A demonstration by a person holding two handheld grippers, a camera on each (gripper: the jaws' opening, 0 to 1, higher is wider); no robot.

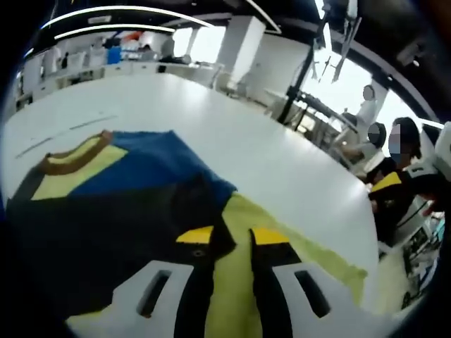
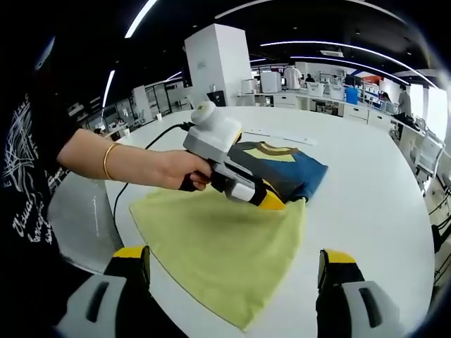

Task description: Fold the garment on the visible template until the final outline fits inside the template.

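Left tool [image 2: 271, 202] low over the shirt [image 2: 282, 169] mid-bench [image 2: 366, 204], tips just apart, nothing pinched; right tool [image 2: 232, 271] wide open near the yellow template [image 2: 225, 246]. Best to pinch the dark hem cleanly, then fold within the template outline.

I see the white table [image 2: 380, 190] carrying everything, a black cable [image 2: 151, 144] trailing toward its left edge, a white pillar [image 2: 218, 63] beyond its far edge, and seated people [image 1: 394, 176] beside it.

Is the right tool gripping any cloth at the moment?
No, the right tool stands wide open above the yellow cloth.
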